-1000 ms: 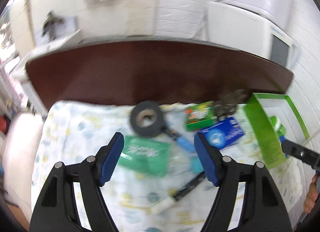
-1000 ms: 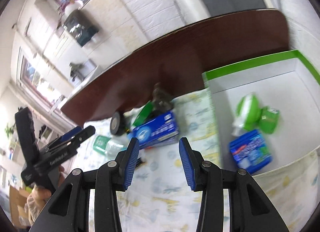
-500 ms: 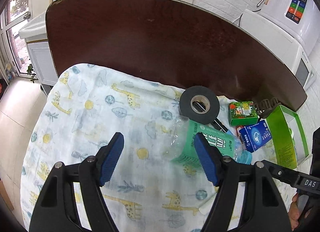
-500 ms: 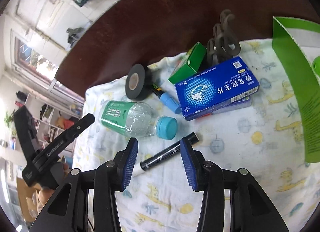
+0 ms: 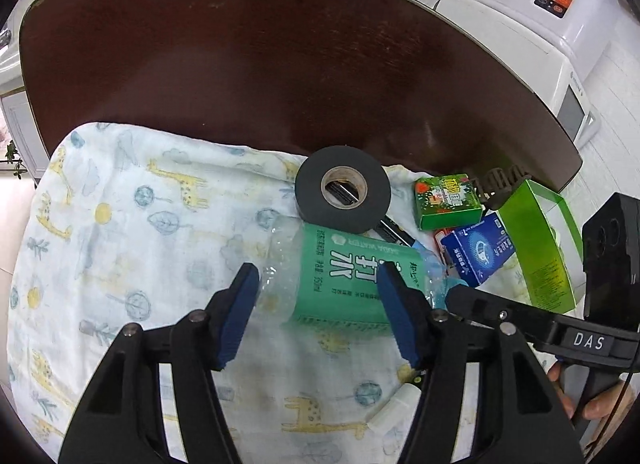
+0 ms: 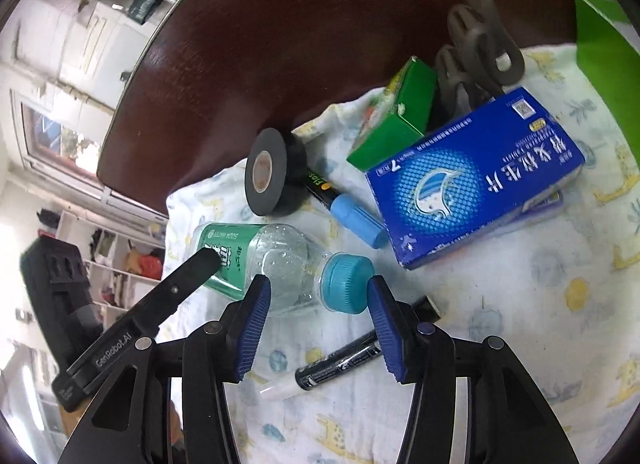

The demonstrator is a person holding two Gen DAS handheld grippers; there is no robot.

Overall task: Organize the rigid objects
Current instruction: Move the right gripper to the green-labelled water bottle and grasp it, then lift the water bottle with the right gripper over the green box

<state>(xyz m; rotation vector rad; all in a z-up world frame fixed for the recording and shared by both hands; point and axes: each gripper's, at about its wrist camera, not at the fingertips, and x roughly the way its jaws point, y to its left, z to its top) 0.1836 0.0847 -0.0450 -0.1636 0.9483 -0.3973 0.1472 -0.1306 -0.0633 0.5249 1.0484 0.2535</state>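
A clear plastic bottle [image 5: 348,264] with a green label lies on its side on the giraffe-print cloth [image 5: 120,224]. My left gripper [image 5: 318,288] straddles its labelled body, jaws closing, and I see no pad pressing on it. The right gripper [image 6: 318,296] hovers over the bottle's neck and blue cap [image 6: 346,282], jaws opening, pads apart from it. Around the bottle [image 6: 280,260] lie a black tape roll [image 6: 272,172], a blue-capped marker [image 6: 352,216], a black marker [image 6: 352,356], a blue box [image 6: 472,180] and a small green box [image 6: 394,124].
A grey hair claw clip [image 6: 480,60] rests behind the boxes. An open green-and-white carton [image 5: 536,248] stands at the cloth's right end. The dark brown table [image 5: 280,64] stretches beyond the cloth. A white appliance [image 5: 552,4] stands at the back right.
Both grippers have come down and closed in on the bottle from either end. The left jaws have narrowed; the right jaws have widened.
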